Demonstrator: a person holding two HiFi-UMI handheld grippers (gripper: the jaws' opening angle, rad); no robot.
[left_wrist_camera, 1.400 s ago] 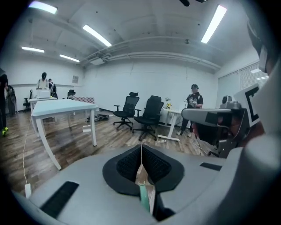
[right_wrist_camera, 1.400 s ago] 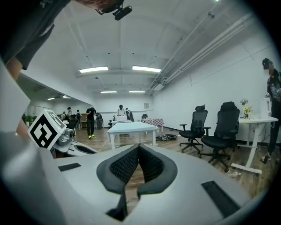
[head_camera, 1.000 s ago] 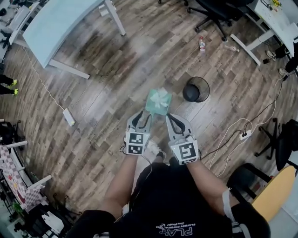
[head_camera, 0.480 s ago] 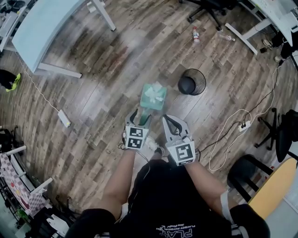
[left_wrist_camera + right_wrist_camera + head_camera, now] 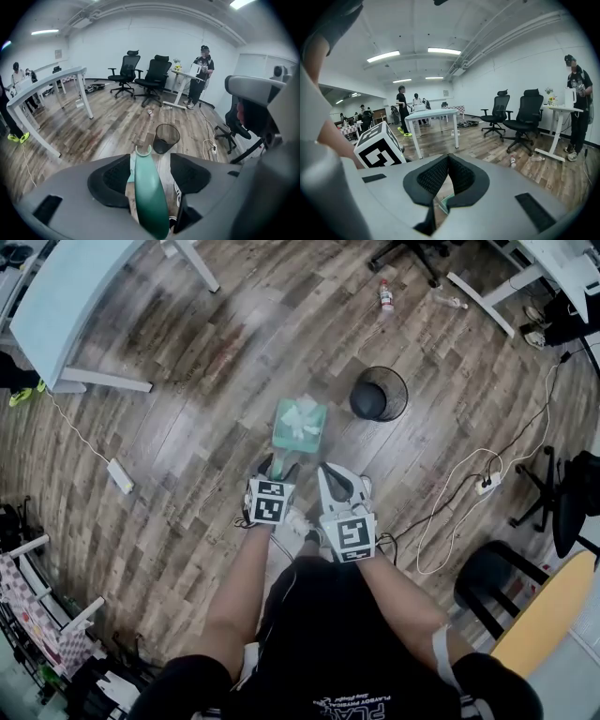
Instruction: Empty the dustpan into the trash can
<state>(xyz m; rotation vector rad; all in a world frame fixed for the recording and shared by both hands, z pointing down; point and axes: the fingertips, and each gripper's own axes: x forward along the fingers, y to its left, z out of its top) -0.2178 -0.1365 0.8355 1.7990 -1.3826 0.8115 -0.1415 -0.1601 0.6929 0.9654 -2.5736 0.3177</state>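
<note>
— Brown plank floor (image 5: 216, 362), largest entry. What stands on it?
— One white desk (image 5: 66, 306), at the floor's far left. One black mesh trash can (image 5: 380, 393), upright on open floor, ahead and to the right of the person (image 5: 328, 643).
— The dustpan?
— Teal dustpan (image 5: 300, 423), white crumpled scraps (image 5: 298, 416) in its tray. It is just left of the trash can and apart from it. Whether it rests on the planks cannot be told. Its handle (image 5: 149, 187) runs back into the left gripper (image 5: 278, 465).
— Jaws, left?
— Released. They have just been opening and stand wide, with the handle between the pads (image 5: 111, 179) and neither pad pressing it.
— Right gripper (image 5: 325, 470)?
— Clenched, tips meeting, nothing between them. It sits just beside the left one, near the handle.
— Smaller items?
— One white power strip (image 5: 120, 476) on its cord, at the left. One bottle (image 5: 383, 296) lying on the floor beyond the trash can.
</note>
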